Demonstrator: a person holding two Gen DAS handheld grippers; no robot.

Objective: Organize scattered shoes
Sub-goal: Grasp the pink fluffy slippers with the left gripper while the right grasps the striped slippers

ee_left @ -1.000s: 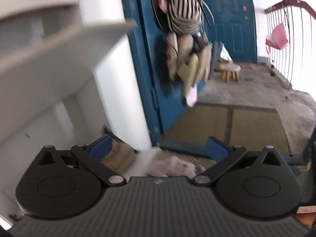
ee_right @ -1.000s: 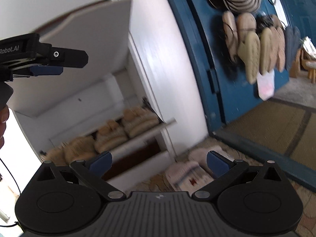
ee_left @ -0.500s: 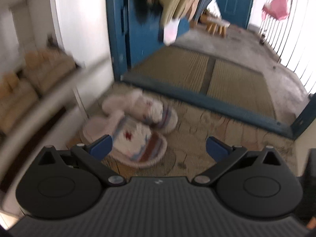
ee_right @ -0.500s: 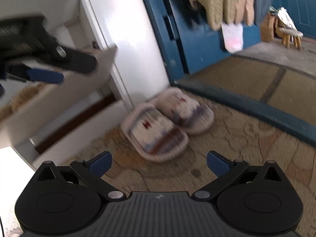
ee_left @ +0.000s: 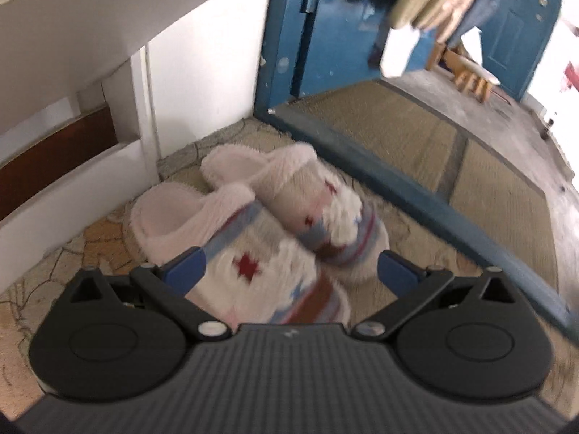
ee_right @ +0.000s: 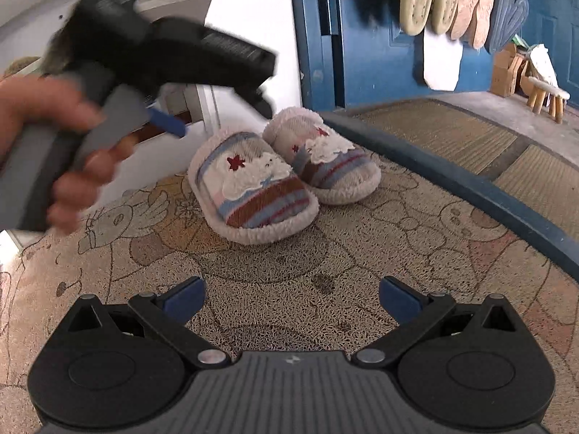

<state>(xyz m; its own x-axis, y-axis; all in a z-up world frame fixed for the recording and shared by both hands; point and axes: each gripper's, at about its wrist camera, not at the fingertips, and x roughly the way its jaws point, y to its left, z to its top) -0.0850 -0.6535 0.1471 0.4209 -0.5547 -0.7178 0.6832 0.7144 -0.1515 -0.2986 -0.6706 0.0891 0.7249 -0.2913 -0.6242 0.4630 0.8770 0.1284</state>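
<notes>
Entry floor, patterned doormat point(ee_right: 362, 253), blue door point(ee_left: 325, 29), white shoe cabinet point(ee_left: 72, 188) at left.

Left wrist view: left gripper point(ee_left: 291, 273) spread wide, empty, low over near slipper point(ee_left: 253, 260); far slipper point(ee_left: 311, 202) touching beside it. Heels point away toward cabinet.

Right wrist view: right gripper point(ee_right: 291, 294) spread wide, empty, well short of pair. Left gripper clearly nearer; slipper long axis runs roughly along its fingers.

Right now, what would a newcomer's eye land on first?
The pair of fluffy striped slippers side by side on the patterned mat, beside the white shoe cabinet. Next, the left tool, open, right over the nearer slipper, and the blue door hung with shoe soles.
</notes>
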